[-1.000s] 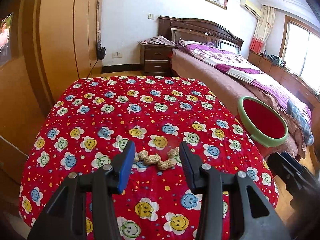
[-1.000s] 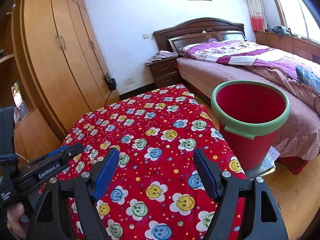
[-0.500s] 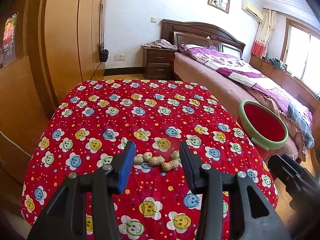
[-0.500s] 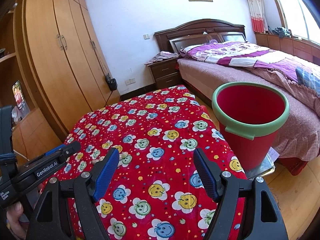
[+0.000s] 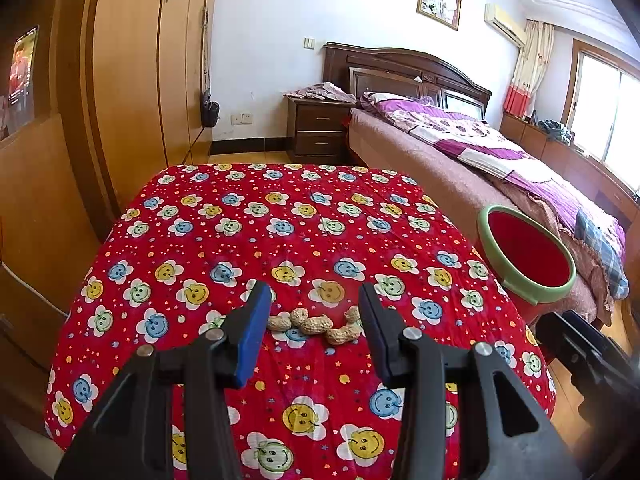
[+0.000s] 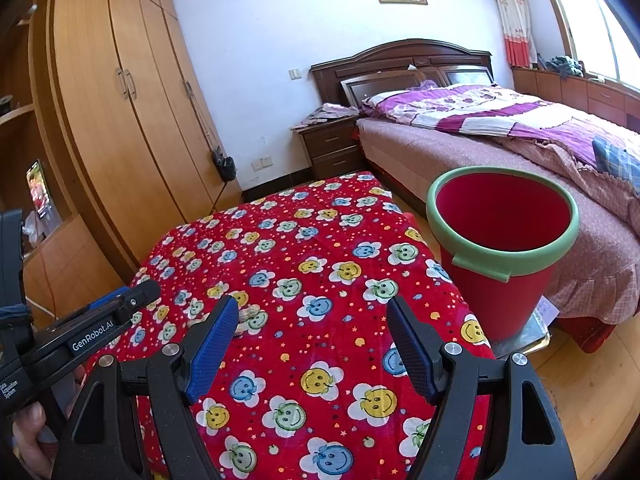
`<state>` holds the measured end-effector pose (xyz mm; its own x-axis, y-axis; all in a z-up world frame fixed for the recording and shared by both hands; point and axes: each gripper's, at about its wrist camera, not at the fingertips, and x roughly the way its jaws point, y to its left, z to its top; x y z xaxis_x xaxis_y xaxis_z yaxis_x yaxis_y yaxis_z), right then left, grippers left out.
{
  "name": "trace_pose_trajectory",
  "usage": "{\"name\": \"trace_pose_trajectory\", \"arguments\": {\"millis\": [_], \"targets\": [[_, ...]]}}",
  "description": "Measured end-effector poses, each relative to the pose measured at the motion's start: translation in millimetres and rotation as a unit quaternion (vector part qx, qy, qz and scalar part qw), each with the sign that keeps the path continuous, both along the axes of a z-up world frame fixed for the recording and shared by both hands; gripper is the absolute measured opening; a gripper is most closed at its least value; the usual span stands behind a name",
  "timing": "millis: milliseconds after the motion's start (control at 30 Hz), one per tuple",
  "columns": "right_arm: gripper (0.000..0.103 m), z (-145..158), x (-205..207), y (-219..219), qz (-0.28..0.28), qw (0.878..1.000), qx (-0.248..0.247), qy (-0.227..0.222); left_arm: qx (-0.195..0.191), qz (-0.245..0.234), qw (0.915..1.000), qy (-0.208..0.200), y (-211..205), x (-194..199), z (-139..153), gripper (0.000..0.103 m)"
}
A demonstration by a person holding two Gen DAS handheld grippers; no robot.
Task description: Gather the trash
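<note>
The red bucket (image 6: 502,248) with a green rim stands on the floor between table and bed; its visible interior is bare. Peanuts (image 5: 316,324) lie on the red cloth (image 5: 280,232), between the spread left gripper's (image 5: 312,320) pads, untouched. Right gripper (image 6: 312,332): spread, holding nothing. The left gripper reads "GenRobot.AI".

Home bedroom: bed (image 6: 500,128), wardrobe (image 6: 120,100)
</note>
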<state>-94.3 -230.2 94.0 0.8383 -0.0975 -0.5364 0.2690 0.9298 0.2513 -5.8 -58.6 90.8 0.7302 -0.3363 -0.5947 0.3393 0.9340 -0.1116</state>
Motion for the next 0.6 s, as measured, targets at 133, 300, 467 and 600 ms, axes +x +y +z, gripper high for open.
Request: {"name": "trace_pose_trajectory", "arguments": {"millis": [133, 300, 467, 600], "targets": [[0.077, 1.8, 0.6, 1.9, 0.0, 1.0, -0.001, -0.001, -0.001, 0.0, 1.0, -0.002, 0.6, 0.0, 1.5, 0.045], [0.077, 2.2, 0.2, 1.9, 0.0, 1.0, -0.001, -0.001, -0.001, 0.001, 1.0, -0.002, 1.0, 0.0, 2.1, 0.045], [0.077, 2.0, 0.2, 1.9, 0.001, 1.0, -0.001, -0.001, 0.0, 0.001, 1.0, -0.003, 1.9, 0.0, 2.8, 0.045], [0.077, 1.9, 0.2, 1.9, 0.0, 1.0, -0.001, -0.001, 0.001, 0.002, 1.0, -0.002, 2.1, 0.1, 2.9, 0.046]]}}
